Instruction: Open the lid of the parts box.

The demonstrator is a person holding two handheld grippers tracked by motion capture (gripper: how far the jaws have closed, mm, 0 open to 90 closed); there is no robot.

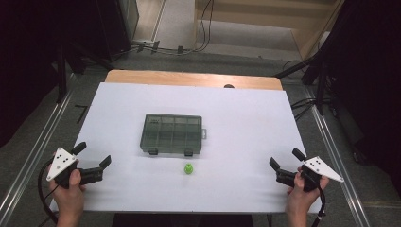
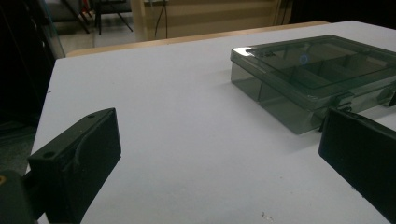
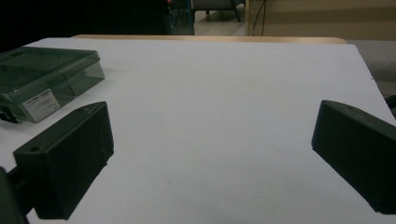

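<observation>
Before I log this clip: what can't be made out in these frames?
- Organizer box contents: the tinted lid obscures them in every view.
- Small green object: too small in the high view to identify.
- Box label: print too small in the right gripper view.
- Box's right end: cut off by the left gripper view's edge.

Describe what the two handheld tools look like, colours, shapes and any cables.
Each is a black tool with two blocky, rectangular black jaws. The left tool and the right tool each carry a pale grey three-cornered plate dotted with small holes on top. A dark cable trails from each, looping past the wrist. The hands and forearms are bare, with no sleeves or gloves visible.
</observation>
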